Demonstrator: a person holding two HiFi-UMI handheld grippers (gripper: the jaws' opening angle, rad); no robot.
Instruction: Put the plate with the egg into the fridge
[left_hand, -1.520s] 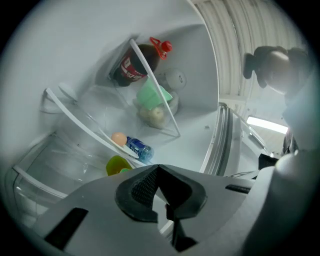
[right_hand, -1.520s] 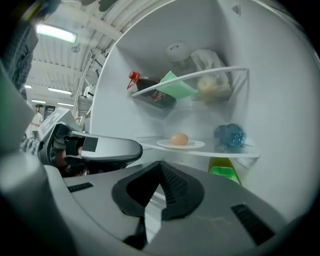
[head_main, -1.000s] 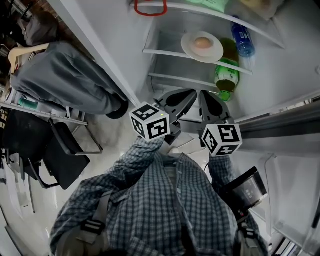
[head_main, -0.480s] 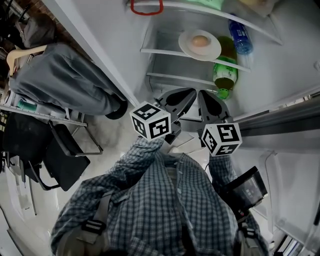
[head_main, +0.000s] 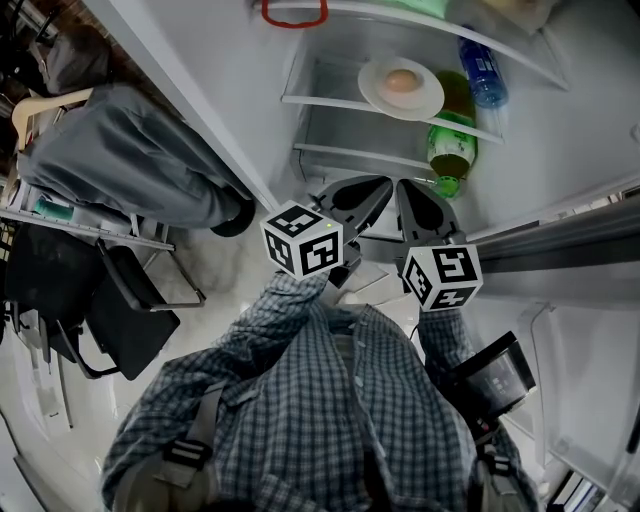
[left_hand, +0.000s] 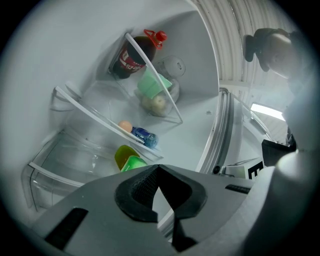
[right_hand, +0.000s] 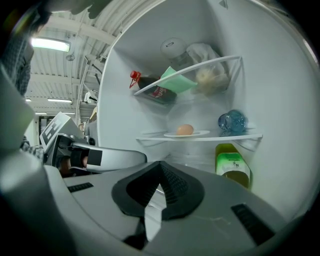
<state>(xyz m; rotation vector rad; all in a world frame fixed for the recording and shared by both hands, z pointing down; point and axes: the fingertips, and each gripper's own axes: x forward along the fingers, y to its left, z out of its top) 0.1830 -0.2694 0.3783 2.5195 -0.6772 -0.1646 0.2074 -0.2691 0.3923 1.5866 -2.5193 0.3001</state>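
Plate (head_main: 401, 88) and egg (head_main: 402, 81) are seen in the upper middle of the head view, set on a glass shelf (head_main: 330, 102) inside the fridge (head_main: 560, 140), with the egg resting in the middle of the plate. A blue bottle (head_main: 483, 75) is lying just to the right of the plate, and a green bottle (head_main: 455, 150) is standing below it. The left gripper (left_hand: 158, 168) and the right gripper (right_hand: 160, 165) are held side by side low in front of the open fridge, well apart from the plate. Both pairs of jaws are pressed together, and nothing is held between them. The job looks almost done, so what is likely left is for the grippers to be taken away and the door to be shut. It should be done slowly and with care: the grippers should be kept low and away from the shelf and the green bottle, and the door should be closed softly so that the egg is not rolled off the plate. A red label can be seen on a dark bottle (left_hand: 135, 52) at the top of the left gripper view, and a green label on the green bottle, but the writing on both is too small and blurred to be read.
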